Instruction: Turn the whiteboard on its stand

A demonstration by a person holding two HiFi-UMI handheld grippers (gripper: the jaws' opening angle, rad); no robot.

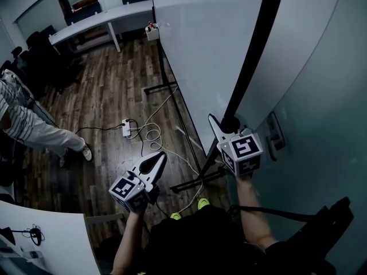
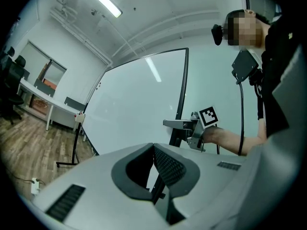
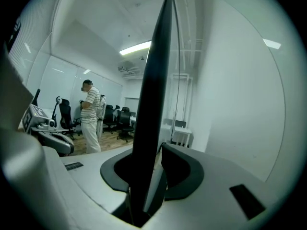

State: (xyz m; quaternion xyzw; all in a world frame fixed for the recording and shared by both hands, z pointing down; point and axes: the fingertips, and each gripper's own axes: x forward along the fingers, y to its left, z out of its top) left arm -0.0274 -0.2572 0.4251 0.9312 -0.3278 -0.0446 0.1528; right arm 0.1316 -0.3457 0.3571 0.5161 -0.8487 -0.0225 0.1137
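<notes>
The large whiteboard (image 1: pixel 212 44) stands upright on its wheeled stand, and its black side frame (image 1: pixel 252 62) runs down toward me. My right gripper (image 1: pixel 221 129) is at that edge, and in the right gripper view the black frame (image 3: pixel 153 104) fills the gap between its jaws, which are shut on it. My left gripper (image 1: pixel 157 158) hangs lower and to the left, away from the board, shut with nothing in it. In the left gripper view the board's white face (image 2: pixel 139 104) and the right gripper (image 2: pixel 168 123) on its frame show beyond the left gripper (image 2: pixel 153 147).
The stand's black foot (image 1: pixel 195 182) lies on the wood floor near my feet. A power strip (image 1: pixel 127 128) and loose white cables trail beside it. A person in a striped shirt (image 1: pixel 28 128) stands at the left. A long desk (image 1: pixel 97 22) is at the back, and a wall (image 1: pixel 321 96) is close on the right.
</notes>
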